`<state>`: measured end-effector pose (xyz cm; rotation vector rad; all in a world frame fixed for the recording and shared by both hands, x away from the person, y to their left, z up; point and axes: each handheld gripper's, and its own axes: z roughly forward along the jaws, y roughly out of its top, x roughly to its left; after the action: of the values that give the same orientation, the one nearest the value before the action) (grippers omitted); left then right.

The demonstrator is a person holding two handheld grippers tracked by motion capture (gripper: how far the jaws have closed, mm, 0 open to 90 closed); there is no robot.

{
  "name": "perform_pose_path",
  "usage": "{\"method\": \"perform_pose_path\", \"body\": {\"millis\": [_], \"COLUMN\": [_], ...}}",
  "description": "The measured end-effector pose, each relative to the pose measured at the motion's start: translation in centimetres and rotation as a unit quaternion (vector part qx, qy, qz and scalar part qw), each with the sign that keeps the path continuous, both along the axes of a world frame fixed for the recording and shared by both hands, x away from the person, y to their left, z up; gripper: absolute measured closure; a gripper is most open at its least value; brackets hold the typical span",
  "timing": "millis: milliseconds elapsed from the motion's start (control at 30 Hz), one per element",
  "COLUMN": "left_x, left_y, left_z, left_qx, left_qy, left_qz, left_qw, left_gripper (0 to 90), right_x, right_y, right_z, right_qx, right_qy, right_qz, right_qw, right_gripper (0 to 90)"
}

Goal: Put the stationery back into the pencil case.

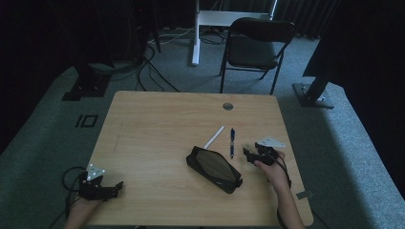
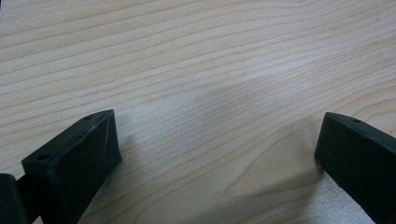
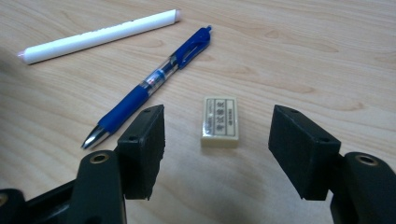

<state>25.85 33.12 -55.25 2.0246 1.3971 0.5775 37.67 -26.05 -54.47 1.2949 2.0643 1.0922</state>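
The right gripper (image 3: 217, 144) reaches for the eraser (image 3: 220, 122), jaws spread either side; next, lower and pinch it.

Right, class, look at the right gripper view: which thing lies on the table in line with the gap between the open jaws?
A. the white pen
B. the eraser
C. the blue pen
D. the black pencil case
B: the eraser lies flat on the table, centred ahead of the right gripper, whose jaws stand open and clear of it, while the blue pen lies off to one side.
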Motion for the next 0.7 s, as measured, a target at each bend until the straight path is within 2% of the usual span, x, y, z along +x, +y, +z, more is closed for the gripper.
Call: {"method": "perform_pose_path", "body": {"millis": [33, 267, 433, 700], "left_x": [0.0, 0.0, 0.0, 0.0], "left_y": [0.0, 0.0, 0.0, 0.0], "left_z": [0.0, 0.0, 0.0, 0.0], "left_qx": [0.0, 0.0, 0.0, 0.0], "left_qy": [0.0, 0.0, 0.0, 0.0], "left_qz": [0.0, 0.0, 0.0, 0.0], "left_qw": [1.0, 1.0, 1.0, 1.0], "left_gripper": [0.1, 0.1, 0.1, 0.1], "right_x": [0.2, 1.0, 1.4, 1.9], "right_y": [0.0, 0.3, 0.3, 0.6], "right_z": [-0.1, -0.5, -0.5, -0.5], "right_qx": [0.006, -0.002, 0.002, -0.015], "right_qy": [0.004, 0.018, 0.021, 0.028], "right_qz": [-0.002, 0.007, 0.001, 0.007], "right_qw": [1.0, 0.9998, 0.9998, 0.9995], "right_gripper": [36.1, 43.0, 46.3, 51.6]}}
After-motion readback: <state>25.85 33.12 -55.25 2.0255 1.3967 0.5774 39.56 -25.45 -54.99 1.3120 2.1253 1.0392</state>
